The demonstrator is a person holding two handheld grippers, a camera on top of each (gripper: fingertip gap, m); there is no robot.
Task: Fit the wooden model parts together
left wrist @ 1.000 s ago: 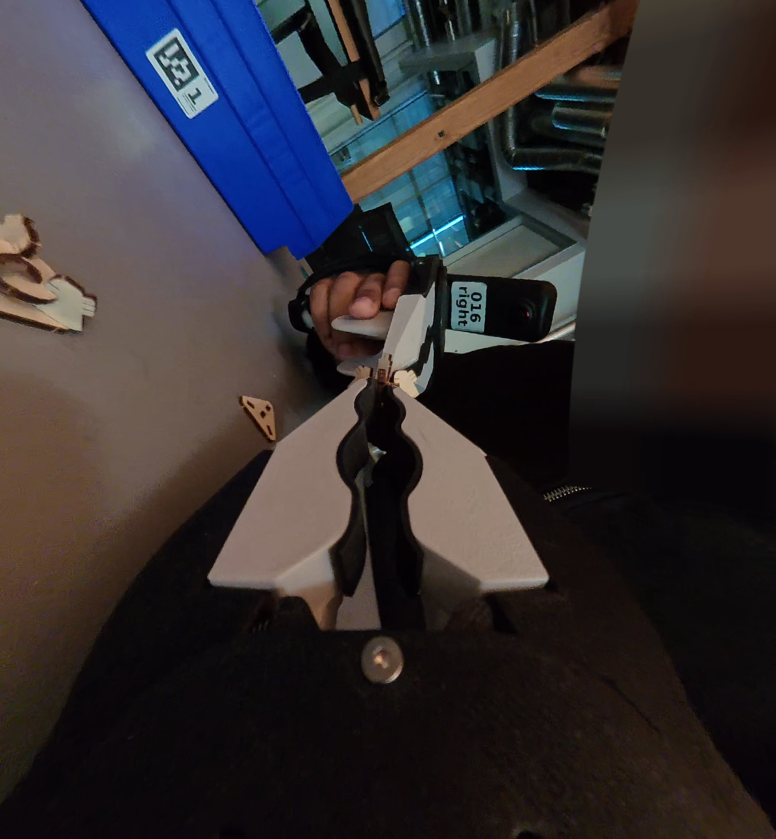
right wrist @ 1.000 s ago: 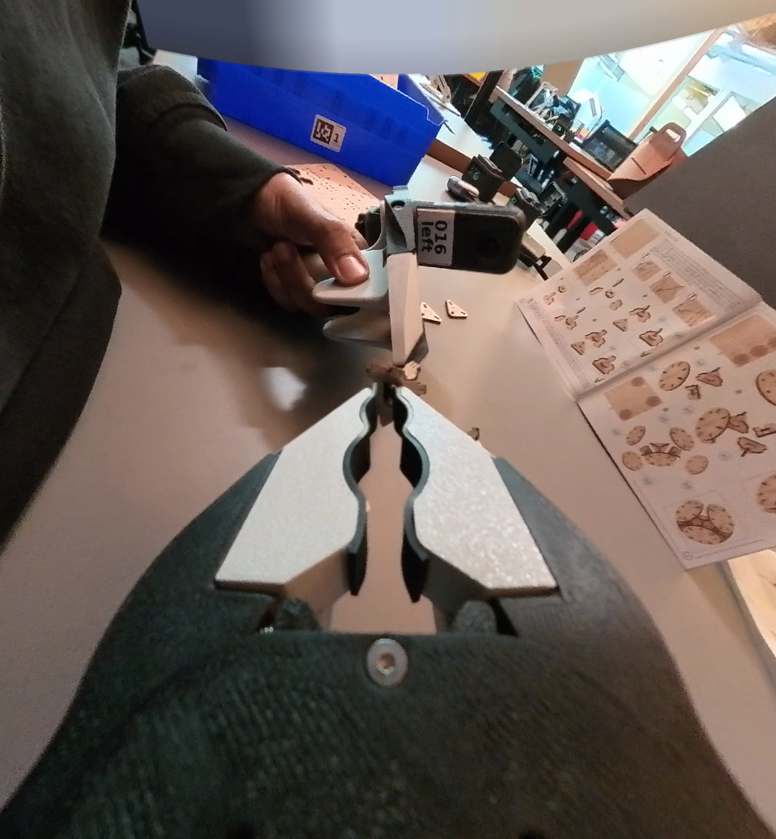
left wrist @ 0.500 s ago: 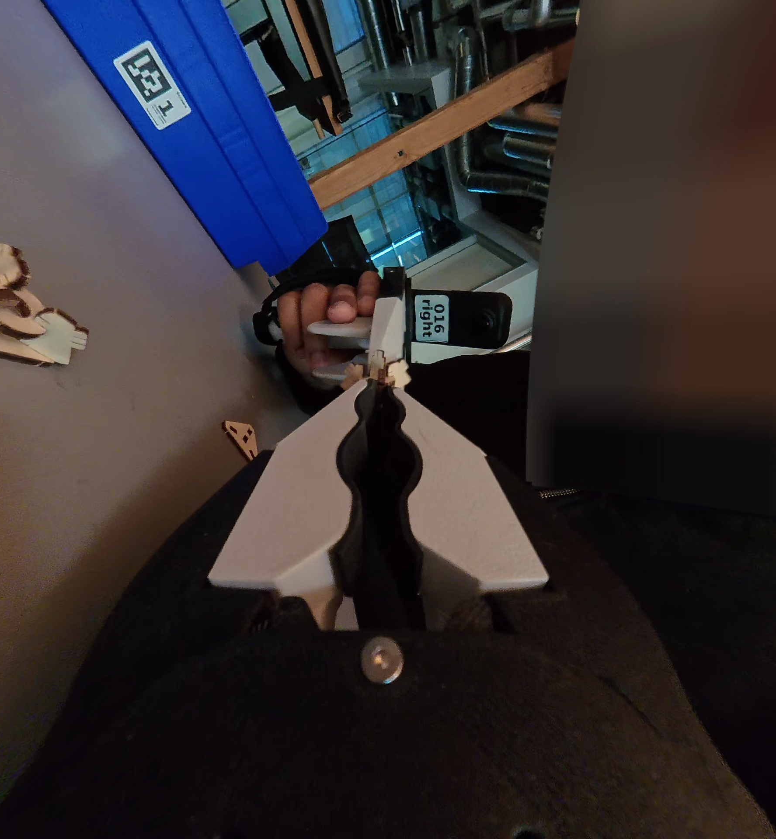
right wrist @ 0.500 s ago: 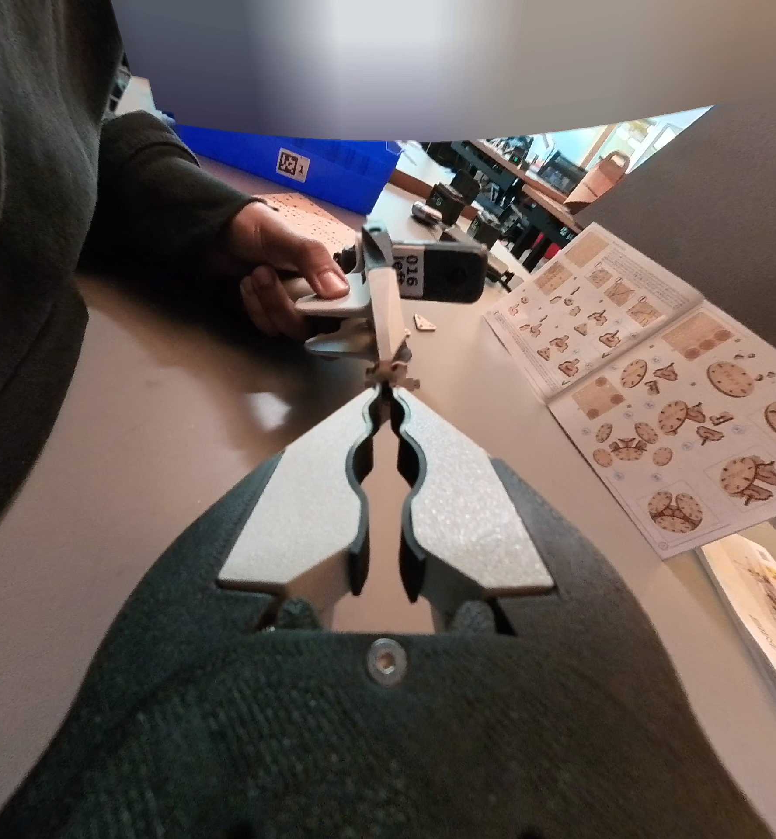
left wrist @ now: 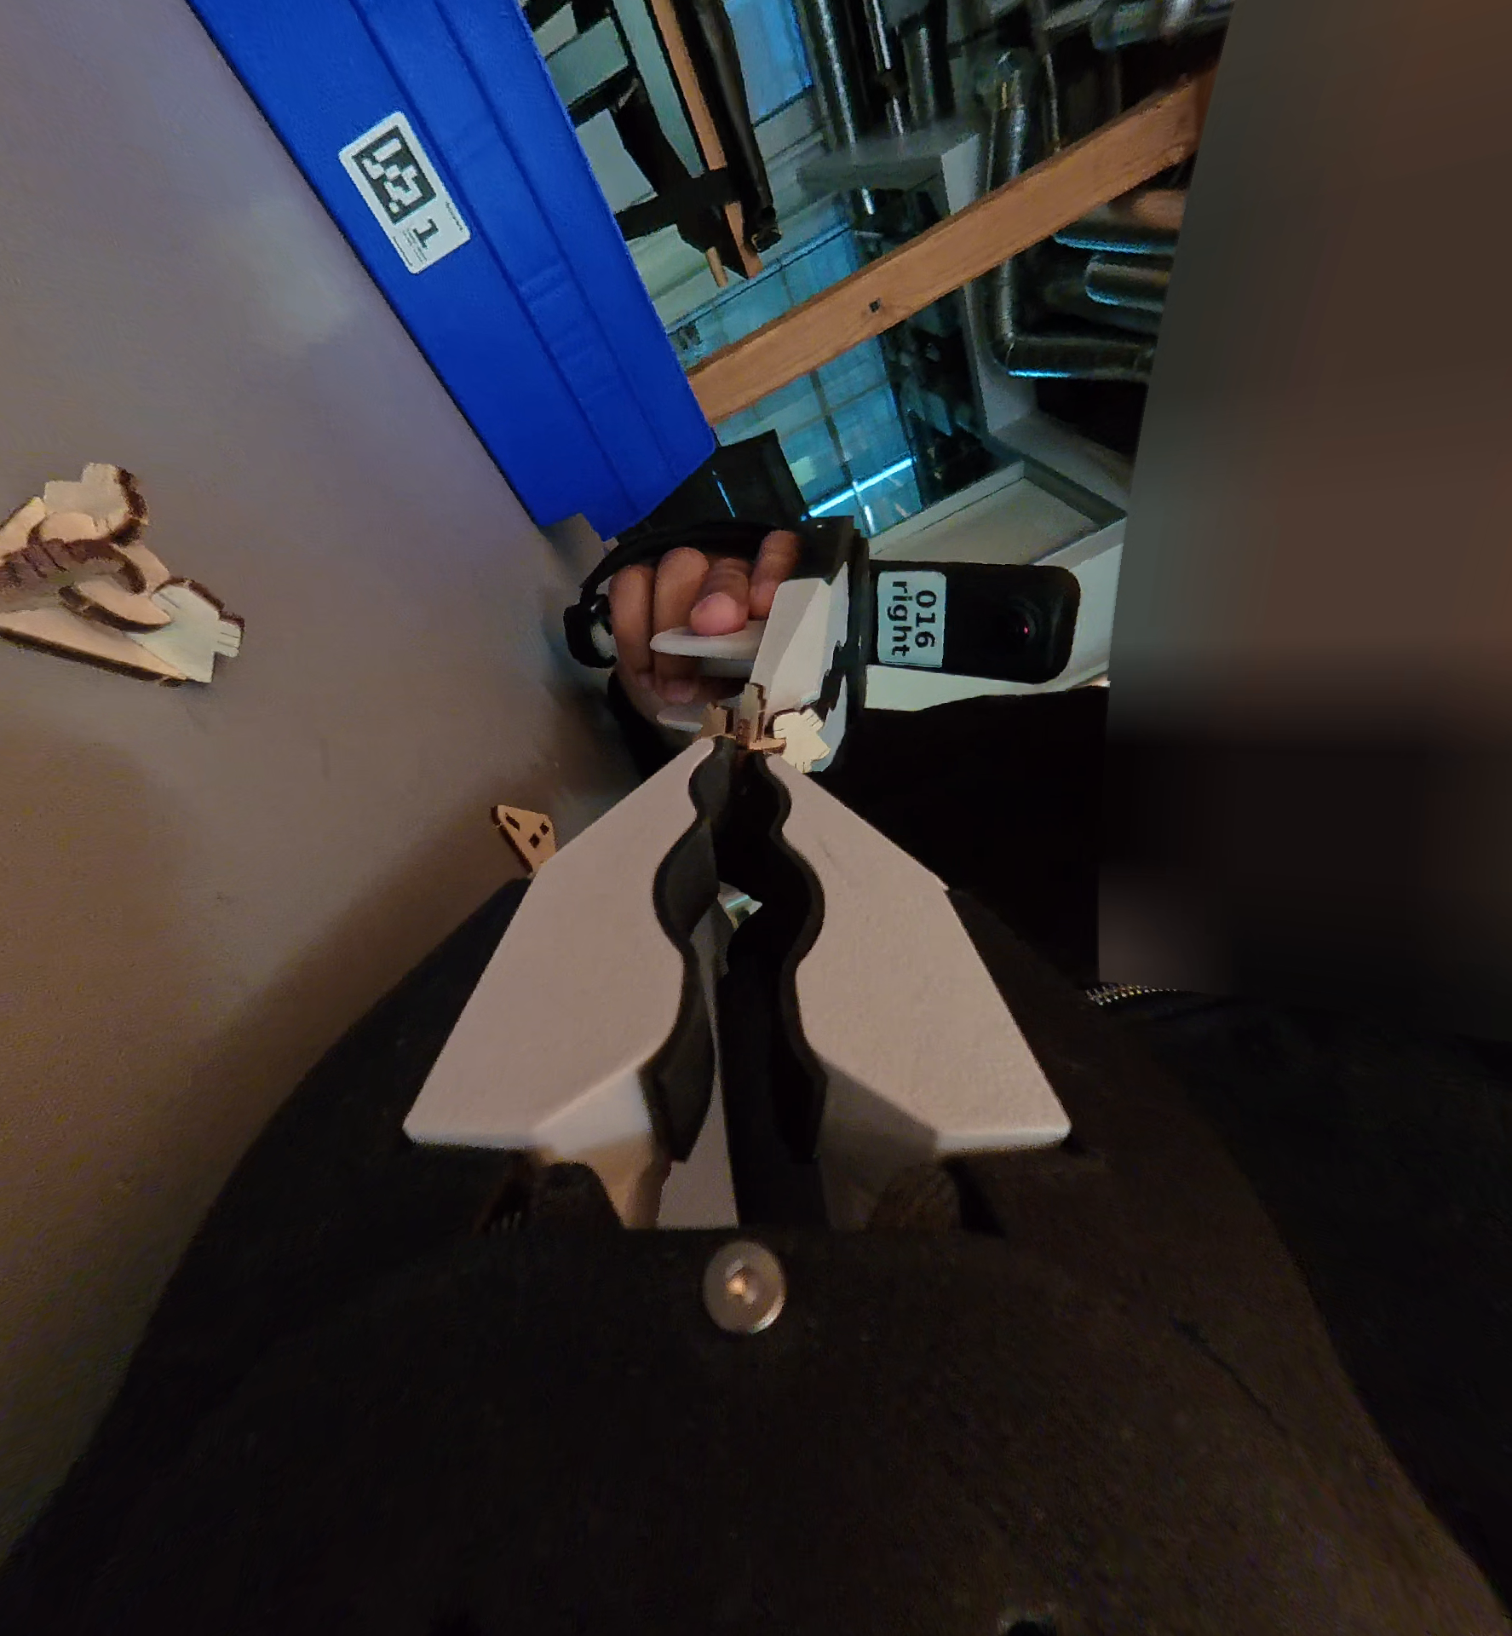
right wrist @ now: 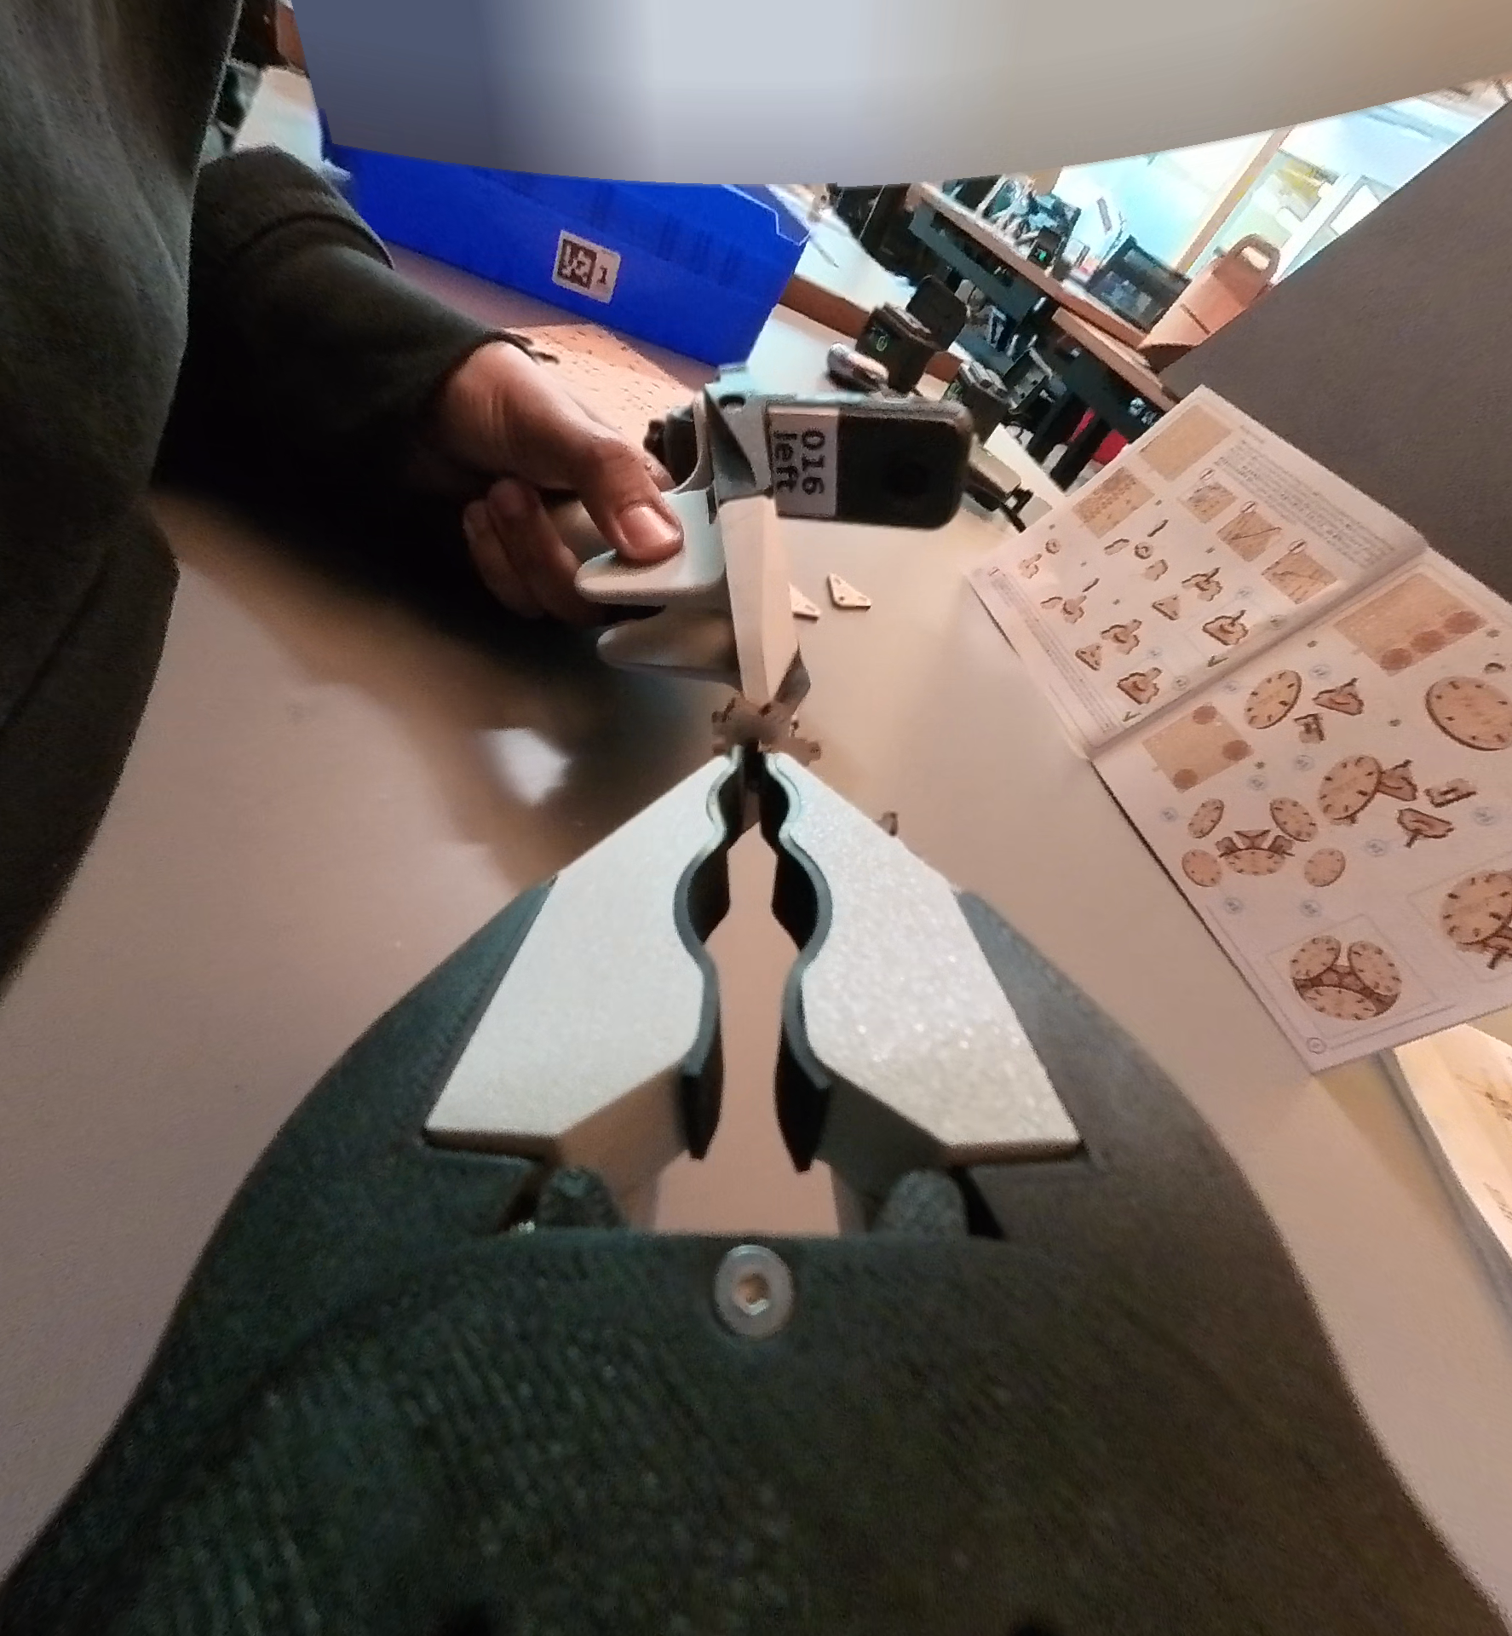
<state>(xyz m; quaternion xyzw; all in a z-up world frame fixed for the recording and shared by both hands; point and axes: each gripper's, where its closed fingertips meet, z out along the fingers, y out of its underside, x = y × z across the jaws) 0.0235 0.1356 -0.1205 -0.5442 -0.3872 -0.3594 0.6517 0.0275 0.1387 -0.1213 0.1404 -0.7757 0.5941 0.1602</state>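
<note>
- My left gripper (left wrist: 734,752) has its jaws clenched at the tips on a small wooden assembly (left wrist: 756,728), a cluster of thin laser-cut pieces. The assembly juts straight ahead of the fingertips, in the air above the grey table (left wrist: 159,885).
- My right gripper (right wrist: 750,763) meets it head-on from the opposite side, its tips also clenched on the same wooden assembly (right wrist: 756,721). The two grippers stand nose to nose, with the assembly bridging their tips.
- Key relation: the assembly lies directly on the finger axis of both grippers, equally near to each. Its flat tabs stick out sideways, across that axis.
- Left of the left gripper, on the table: a finished wooden sub-assembly (left wrist: 84,584), well apart, and a loose triangular wooden piece (left wrist: 526,834), near the finger flank. A blue bin (left wrist: 469,221) stands beyond.
- Right of the right gripper: an open instruction sheet (right wrist: 1310,752) with pictures of wooden parts, and two triangular pieces (right wrist: 832,598) behind the left gripper.
- Hard to make out: the assembly is small and blurred in the right wrist view. I cannot tell which of its pieces each pad bears on, or how the pieces interlock.
- Blurred patches cover the upper part of the right wrist view and the right side of the left wrist view.
</note>
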